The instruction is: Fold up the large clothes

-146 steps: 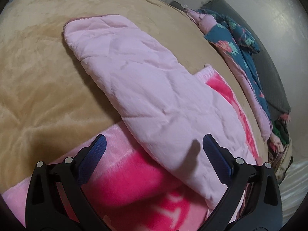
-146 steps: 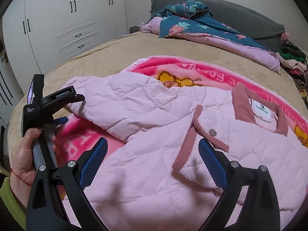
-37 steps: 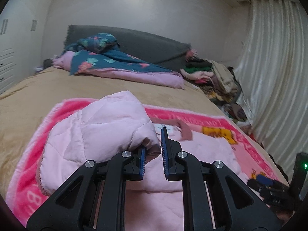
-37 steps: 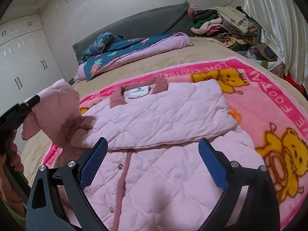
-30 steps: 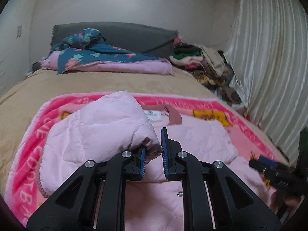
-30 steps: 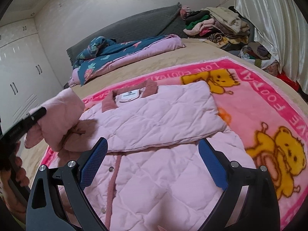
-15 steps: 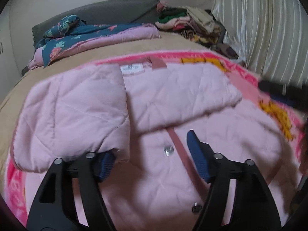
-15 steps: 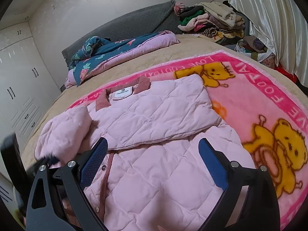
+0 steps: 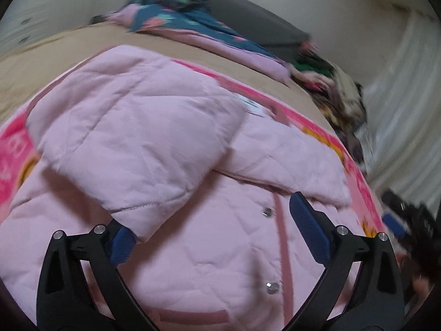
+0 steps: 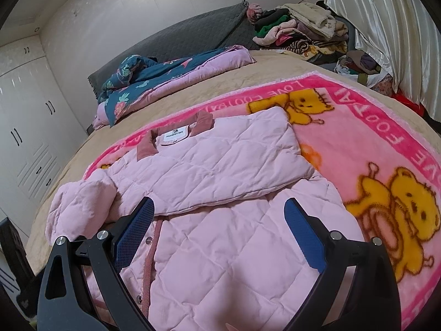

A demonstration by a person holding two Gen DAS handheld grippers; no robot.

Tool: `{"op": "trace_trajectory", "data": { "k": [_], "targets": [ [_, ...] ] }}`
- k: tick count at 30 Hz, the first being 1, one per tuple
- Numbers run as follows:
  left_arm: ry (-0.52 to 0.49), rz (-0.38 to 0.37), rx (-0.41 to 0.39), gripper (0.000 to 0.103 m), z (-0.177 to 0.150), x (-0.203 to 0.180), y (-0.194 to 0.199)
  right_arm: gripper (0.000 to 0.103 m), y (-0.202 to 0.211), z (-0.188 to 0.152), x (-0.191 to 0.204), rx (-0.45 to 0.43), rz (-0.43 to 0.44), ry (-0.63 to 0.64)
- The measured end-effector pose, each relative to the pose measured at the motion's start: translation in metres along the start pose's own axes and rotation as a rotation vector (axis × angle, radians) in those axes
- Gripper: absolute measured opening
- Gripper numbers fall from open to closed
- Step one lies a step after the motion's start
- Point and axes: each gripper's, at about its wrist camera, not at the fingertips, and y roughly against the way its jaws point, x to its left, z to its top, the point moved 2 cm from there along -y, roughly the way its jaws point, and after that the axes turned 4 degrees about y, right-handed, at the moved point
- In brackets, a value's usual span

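A pale pink quilted jacket (image 10: 220, 237) lies front up on a pink bear-print blanket (image 10: 386, 149) on the bed. Its right sleeve (image 10: 220, 165) is folded across the chest. Its left sleeve (image 9: 132, 143) lies bunched on the jacket's left side; in the right wrist view it shows as a lump (image 10: 82, 207). My left gripper (image 9: 217, 229) is open just over the jacket front (image 9: 220, 262), its left pad under the sleeve cuff. My right gripper (image 10: 217, 226) is open and empty above the jacket's lower front.
A teal floral quilt (image 10: 154, 74) lies at the head of the tan bed (image 10: 220, 82), before a grey headboard (image 10: 193, 30). A pile of clothes (image 10: 300, 33) sits at the far right by a curtain (image 10: 386, 27). White wardrobes (image 10: 24, 127) stand at left.
My left gripper carried the left sleeve over the jacket, opened and let it drop. It has since swung lower and closer over the jacket. The right gripper stayed open and barely moved.
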Motion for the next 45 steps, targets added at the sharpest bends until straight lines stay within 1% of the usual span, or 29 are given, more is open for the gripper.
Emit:
{"op": "trace_trajectory", "data": {
  "k": [2, 3, 5, 8, 13, 15, 16, 17, 18, 19, 20, 21, 23, 25, 28, 31, 33, 35, 38, 40, 43, 45],
  "targets": [
    [0.071, 0.029, -0.019, 0.093, 0.006, 0.015, 0.004, 0.095, 0.0, 0.0, 0.0, 0.0, 0.001, -0.001],
    [0.097, 0.065, -0.036, 0.094, 0.009, 0.022, 0.007, 0.095, -0.001, 0.0, 0.0, 0.001, 0.002, -0.001],
    [0.138, 0.12, -0.056, 0.094, 0.015, 0.034, 0.01, 0.095, 0.0, 0.0, 0.0, 0.002, 0.0, 0.001],
    [0.193, 0.169, -0.077, 0.094, 0.022, 0.051, 0.014, 0.095, 0.0, -0.001, 0.002, 0.002, 0.003, 0.004],
    [0.243, 0.231, -0.131, 0.094, 0.037, 0.073, 0.025, 0.095, -0.002, -0.002, 0.005, 0.007, 0.004, 0.011],
    [0.255, 0.226, -0.161, 0.094, 0.045, 0.081, 0.028, 0.095, -0.003, -0.003, 0.006, 0.01, 0.009, 0.01],
    [0.25, 0.234, -0.179, 0.093, 0.048, 0.085, 0.03, 0.095, -0.004, -0.003, 0.007, 0.012, 0.009, 0.012],
    [0.248, 0.222, -0.188, 0.088, 0.052, 0.087, 0.032, 0.095, -0.004, -0.003, 0.009, 0.012, 0.01, 0.016],
    [0.245, 0.206, -0.195, 0.081, 0.055, 0.087, 0.035, 0.095, -0.005, -0.004, 0.01, 0.012, 0.011, 0.02],
    [0.237, 0.202, -0.208, 0.06, 0.058, 0.087, 0.038, 0.095, -0.005, -0.005, 0.012, 0.013, 0.01, 0.024],
    [0.213, 0.196, -0.234, 0.036, 0.062, 0.084, 0.044, 0.095, -0.005, -0.005, 0.013, 0.013, 0.011, 0.029],
    [0.185, 0.18, -0.255, 0.027, 0.067, 0.08, 0.047, 0.094, -0.005, -0.005, 0.014, 0.013, 0.012, 0.032],
    [0.144, 0.117, -0.267, 0.019, 0.074, 0.068, 0.051, 0.094, -0.005, -0.006, 0.017, 0.011, 0.016, 0.039],
    [0.091, 0.071, -0.276, 0.016, 0.077, 0.054, 0.056, 0.094, -0.005, -0.006, 0.02, 0.01, 0.017, 0.045],
    [-0.003, -0.052, -0.259, 0.014, 0.074, 0.023, 0.06, 0.094, -0.004, -0.007, 0.024, 0.01, 0.025, 0.055],
    [-0.1, -0.133, -0.237, 0.012, 0.068, -0.005, 0.059, 0.094, -0.002, -0.008, 0.026, 0.005, 0.025, 0.06],
    [-0.158, -0.173, -0.226, 0.012, 0.061, -0.023, 0.058, 0.094, 0.0, -0.007, 0.026, 0.003, 0.025, 0.059],
    [-0.21, -0.196, -0.22, 0.012, 0.054, -0.04, 0.056, 0.094, 0.002, -0.005, 0.025, -0.005, 0.021, 0.057],
    [-0.281, -0.239, -0.188, 0.012, 0.038, -0.06, 0.05, 0.094, 0.008, -0.003, 0.022, -0.016, 0.015, 0.051],
    [-0.327, -0.252, -0.162, 0.012, 0.025, -0.07, 0.045, 0.094, 0.011, -0.002, 0.019, -0.019, 0.011, 0.048],
    [-0.398, -0.245, -0.121, 0.012, 0.005, -0.082, 0.036, 0.094, 0.014, -0.002, 0.013, -0.018, 0.0, 0.043],
    [-0.454, -0.22, -0.092, 0.012, -0.008, -0.09, 0.03, 0.094, 0.015, -0.002, 0.009, -0.014, -0.01, 0.039]
  ]
}}
